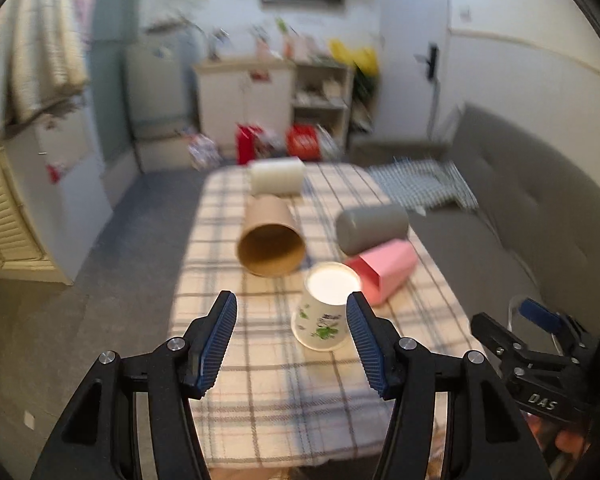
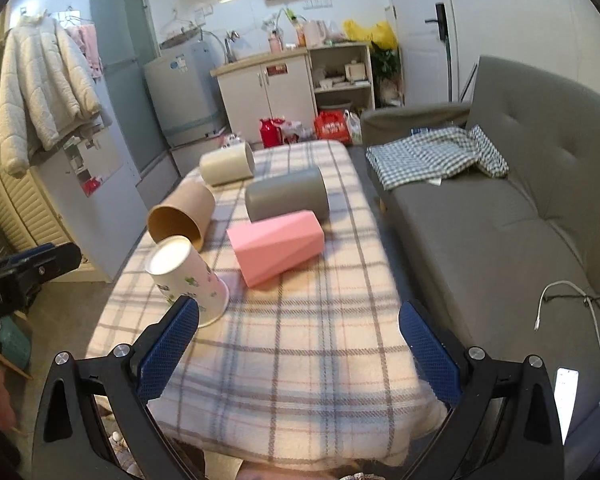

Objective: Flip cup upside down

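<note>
A white paper cup with green prints (image 1: 323, 312) stands upside down on the plaid-covered table (image 1: 260, 380), its flat white base up. It shows in the right wrist view (image 2: 188, 280) at the left. My left gripper (image 1: 292, 306) is open and empty, just above and in front of the cup, whose base sits next to the right fingertip (image 1: 356, 312). My right gripper (image 2: 298, 316) is open and empty over the table's near end, to the right of the cup. It shows in the left wrist view (image 1: 516, 328) at the right edge.
A brown cup (image 1: 271, 242), a cream cup (image 1: 277, 176), a grey cup (image 1: 370, 228) and a pink box (image 1: 384, 274) lie on their sides behind the paper cup. A grey sofa (image 2: 500, 216) with a checked cloth (image 2: 436, 154) runs along the table's right side.
</note>
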Demonstrator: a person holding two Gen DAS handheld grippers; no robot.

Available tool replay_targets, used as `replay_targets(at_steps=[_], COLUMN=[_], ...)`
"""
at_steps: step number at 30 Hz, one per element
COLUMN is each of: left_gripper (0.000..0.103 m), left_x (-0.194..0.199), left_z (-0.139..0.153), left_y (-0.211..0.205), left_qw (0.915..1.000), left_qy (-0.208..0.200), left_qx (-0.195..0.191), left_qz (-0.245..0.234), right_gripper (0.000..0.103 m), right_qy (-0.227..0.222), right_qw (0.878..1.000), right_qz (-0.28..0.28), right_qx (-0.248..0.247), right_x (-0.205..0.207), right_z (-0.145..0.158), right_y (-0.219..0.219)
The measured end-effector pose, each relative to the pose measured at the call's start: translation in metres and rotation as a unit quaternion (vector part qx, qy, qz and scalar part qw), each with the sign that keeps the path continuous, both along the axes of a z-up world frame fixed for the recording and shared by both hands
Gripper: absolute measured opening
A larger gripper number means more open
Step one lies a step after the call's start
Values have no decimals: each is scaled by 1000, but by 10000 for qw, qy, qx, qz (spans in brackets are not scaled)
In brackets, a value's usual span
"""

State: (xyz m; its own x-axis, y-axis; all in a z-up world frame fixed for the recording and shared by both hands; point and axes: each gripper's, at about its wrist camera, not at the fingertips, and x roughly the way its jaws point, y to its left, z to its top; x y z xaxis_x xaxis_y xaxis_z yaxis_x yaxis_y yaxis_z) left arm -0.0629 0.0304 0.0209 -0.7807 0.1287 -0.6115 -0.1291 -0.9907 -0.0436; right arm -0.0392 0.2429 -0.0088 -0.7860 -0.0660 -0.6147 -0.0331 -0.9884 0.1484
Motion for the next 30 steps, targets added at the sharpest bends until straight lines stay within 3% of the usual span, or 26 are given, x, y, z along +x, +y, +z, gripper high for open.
replay_targets(at_steps=[9, 12, 13, 24, 26, 30], left_gripper=[60, 71, 79, 86, 97, 97], left_x=[34, 47, 51, 51, 50, 52], left_z=[-15, -23, -26, -40, -43, -45], left_y=[-20, -19, -19, -24, -24, -27], left_qw=[9960, 9940, 9937, 9949, 9948, 9934], left_qy=[637, 902, 926, 787, 741, 791], left_qx=[252, 148, 145, 173, 149, 172], left_qz=[568, 602, 609, 606, 684, 814], right_gripper=[101, 101, 101, 101, 101, 103], right_qy=[543, 719, 725, 618, 562, 530], right_qw=[9978, 9960, 9956, 9960, 9964, 9966], right_qz=[160, 186, 225, 412, 419, 426], right_qx=[343, 506, 541, 489, 472, 474], right_x=[29, 38, 39, 35, 33, 32], right_z=[7, 2, 0, -9, -11, -12], right_y=[-26, -32, -34, -37, -36, -37])
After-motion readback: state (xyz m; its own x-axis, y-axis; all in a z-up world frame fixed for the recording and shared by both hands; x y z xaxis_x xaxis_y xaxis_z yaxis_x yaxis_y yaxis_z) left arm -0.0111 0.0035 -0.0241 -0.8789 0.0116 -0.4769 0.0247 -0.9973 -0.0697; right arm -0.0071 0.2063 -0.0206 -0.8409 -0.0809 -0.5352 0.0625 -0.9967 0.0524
